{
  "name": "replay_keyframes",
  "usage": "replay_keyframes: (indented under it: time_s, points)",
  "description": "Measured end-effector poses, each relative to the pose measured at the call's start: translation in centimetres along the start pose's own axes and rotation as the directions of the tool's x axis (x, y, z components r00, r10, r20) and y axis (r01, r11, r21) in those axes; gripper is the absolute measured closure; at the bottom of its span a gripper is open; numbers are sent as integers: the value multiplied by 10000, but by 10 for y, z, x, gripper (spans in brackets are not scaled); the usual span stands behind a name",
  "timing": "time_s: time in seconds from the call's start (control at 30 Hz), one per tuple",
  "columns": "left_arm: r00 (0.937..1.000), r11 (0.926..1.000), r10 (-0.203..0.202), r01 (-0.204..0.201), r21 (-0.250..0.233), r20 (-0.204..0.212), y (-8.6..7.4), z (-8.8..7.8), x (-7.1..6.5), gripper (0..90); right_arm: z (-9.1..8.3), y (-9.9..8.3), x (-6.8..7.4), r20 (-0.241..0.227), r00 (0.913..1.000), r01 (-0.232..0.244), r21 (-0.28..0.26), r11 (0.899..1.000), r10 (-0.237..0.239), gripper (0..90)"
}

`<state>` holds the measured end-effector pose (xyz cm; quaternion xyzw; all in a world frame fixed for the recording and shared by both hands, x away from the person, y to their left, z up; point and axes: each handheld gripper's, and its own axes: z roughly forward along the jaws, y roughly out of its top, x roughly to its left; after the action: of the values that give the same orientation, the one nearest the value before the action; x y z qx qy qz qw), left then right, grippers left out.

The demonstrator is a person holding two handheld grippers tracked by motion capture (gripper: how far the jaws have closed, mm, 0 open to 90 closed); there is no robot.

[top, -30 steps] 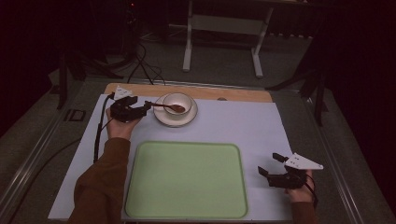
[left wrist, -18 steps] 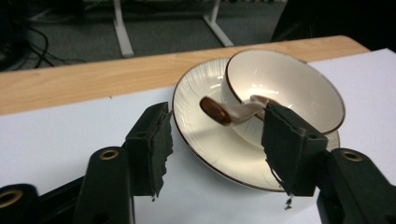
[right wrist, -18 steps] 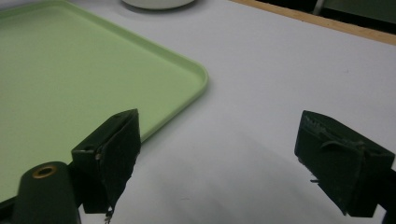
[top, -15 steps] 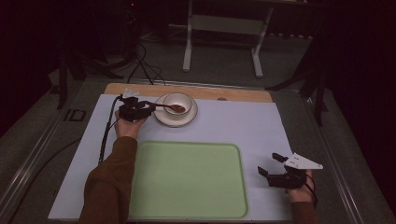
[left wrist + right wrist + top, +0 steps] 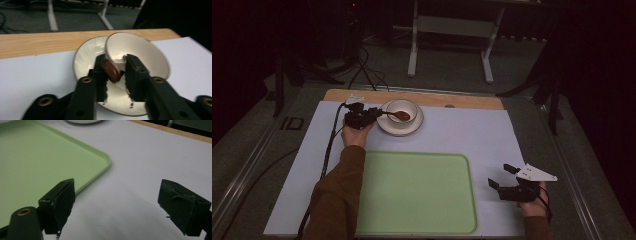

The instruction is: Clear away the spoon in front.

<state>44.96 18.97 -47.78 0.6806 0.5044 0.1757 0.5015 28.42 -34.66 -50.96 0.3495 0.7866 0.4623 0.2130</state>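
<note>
Spoon (image 5: 110, 70) sat with its brown bowl end in the white cup (image 5: 402, 111), which stood on a saucer (image 5: 384, 125) near the far edge of the table (image 5: 462, 135), left of middle, and its handle poked out toward the left claw (image 5: 373, 113). That claw's jaws had just been closing, and in the left gripper view the spoon's rounded end lay between them, against one pad (image 5: 100, 72); whether the other pad pressed it yet, I couldn't tell. Judging by looks, the spoon was light, stiff and glossy, so likely slippery: best pinched across the flat of the handle, well clear of the cup rim. Cup and saucer looked like china, breakable, so no levering against them. Over by the near right corner, the right claw (image 5: 507, 181) hovered wide open, holding nothing, just beside the green tray (image 5: 412, 220).
</note>
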Motion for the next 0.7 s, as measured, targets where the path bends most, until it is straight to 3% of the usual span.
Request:
replay_keyframes:
  time_s: [0.2, 0.7]
  points:
    - [9987, 9986, 496, -494, -179, 132, 1, -4, -9, 827, 0, 0, 0, 18, 10000, 6, 6, 10000, -6, 143]
    - [9959, 9952, 881, -888, -420, -184, 10, -19, -13, 832, 0, 0, 0, 22, 10000, 10, 14, 10000, -10, 143]
